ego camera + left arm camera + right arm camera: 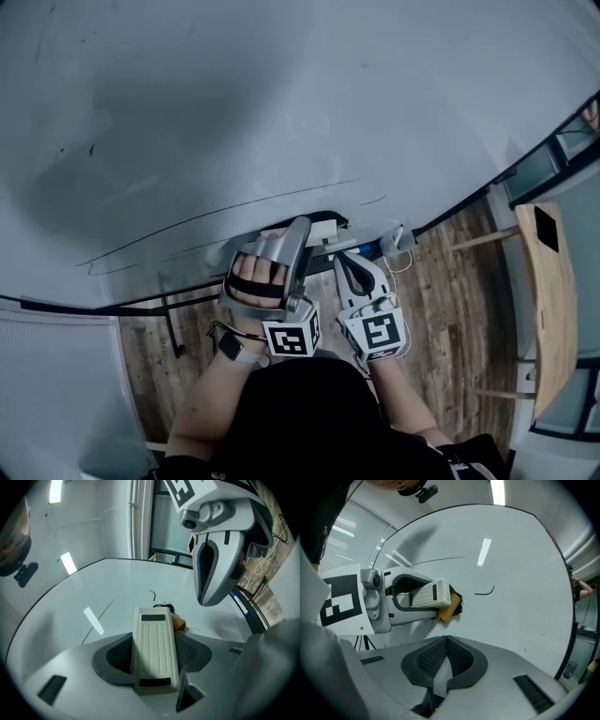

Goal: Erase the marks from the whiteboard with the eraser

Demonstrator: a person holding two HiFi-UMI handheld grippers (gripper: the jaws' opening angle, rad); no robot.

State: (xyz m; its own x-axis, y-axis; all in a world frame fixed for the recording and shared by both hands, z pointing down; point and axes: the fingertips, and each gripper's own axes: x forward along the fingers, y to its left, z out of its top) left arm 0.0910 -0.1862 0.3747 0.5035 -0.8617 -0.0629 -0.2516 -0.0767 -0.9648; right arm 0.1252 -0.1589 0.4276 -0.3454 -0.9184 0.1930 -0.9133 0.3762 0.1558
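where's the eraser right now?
The eraser sits centre in the left gripper view, clamped in the left tongs, tip at the whiteboard by a short curved mark.

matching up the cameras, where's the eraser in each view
Head view: eraser at centre, low on the whiteboard.
Left gripper view: lower centre, clamped in the jaws.
Right gripper view: left of centre.
Shared landmark: the short hooked mark beside it.
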